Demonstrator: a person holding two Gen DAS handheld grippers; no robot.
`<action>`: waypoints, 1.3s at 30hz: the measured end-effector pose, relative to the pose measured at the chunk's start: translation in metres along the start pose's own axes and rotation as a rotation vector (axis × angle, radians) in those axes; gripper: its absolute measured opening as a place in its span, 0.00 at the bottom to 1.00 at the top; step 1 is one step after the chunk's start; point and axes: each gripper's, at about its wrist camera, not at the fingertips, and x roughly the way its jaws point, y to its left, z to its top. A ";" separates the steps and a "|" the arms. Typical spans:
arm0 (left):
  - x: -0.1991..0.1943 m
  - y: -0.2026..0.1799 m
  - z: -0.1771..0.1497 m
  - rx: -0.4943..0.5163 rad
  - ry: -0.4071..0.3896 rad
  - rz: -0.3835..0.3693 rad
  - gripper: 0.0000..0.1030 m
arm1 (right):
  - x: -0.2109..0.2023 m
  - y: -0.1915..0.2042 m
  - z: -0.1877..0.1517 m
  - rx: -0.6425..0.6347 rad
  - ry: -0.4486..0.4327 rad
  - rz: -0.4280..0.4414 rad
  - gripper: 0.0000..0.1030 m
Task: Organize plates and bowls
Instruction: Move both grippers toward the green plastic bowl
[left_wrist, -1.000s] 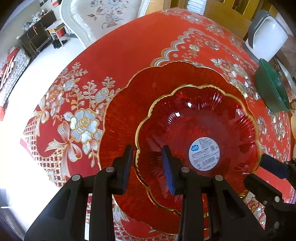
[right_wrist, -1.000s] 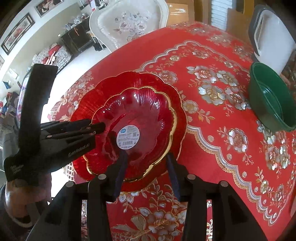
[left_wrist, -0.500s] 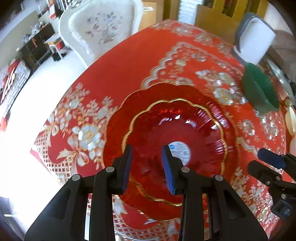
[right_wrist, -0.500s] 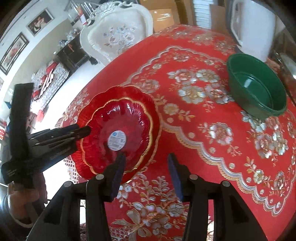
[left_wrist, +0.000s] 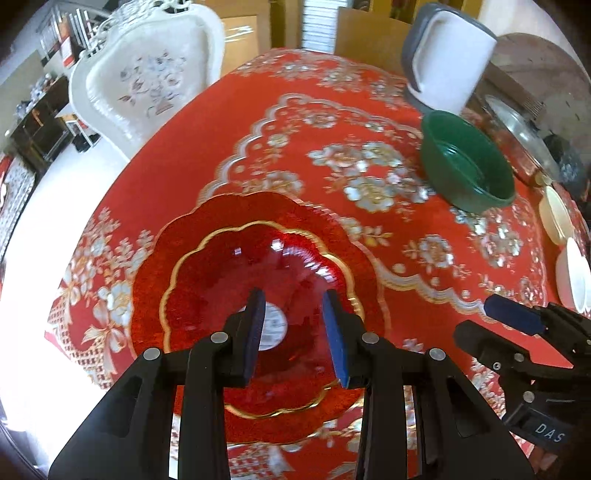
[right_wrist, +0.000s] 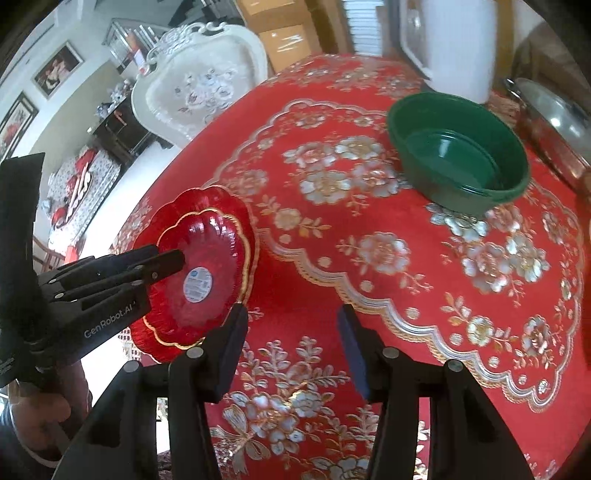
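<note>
The scalloped red glass bowl with a gold rim is nested in a larger scalloped red glass plate, and places are given from this stack. The round green plastic bowl lies well beyond it, toward the white jug. The right gripper, nearer the green bowl, is pointed steeply down; its jaws have just been opening, nothing between them. The left gripper hangs over the stack, narrowly parted, nothing gripped.
</note>
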 end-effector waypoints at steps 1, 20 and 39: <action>0.000 -0.004 0.002 0.004 -0.001 -0.007 0.31 | -0.002 -0.004 0.000 0.008 -0.003 -0.003 0.49; 0.004 -0.098 0.042 0.113 -0.025 -0.093 0.31 | -0.040 -0.099 -0.001 0.178 -0.078 -0.105 0.52; 0.026 -0.127 0.085 0.114 -0.007 -0.091 0.31 | -0.046 -0.153 0.023 0.239 -0.078 -0.147 0.59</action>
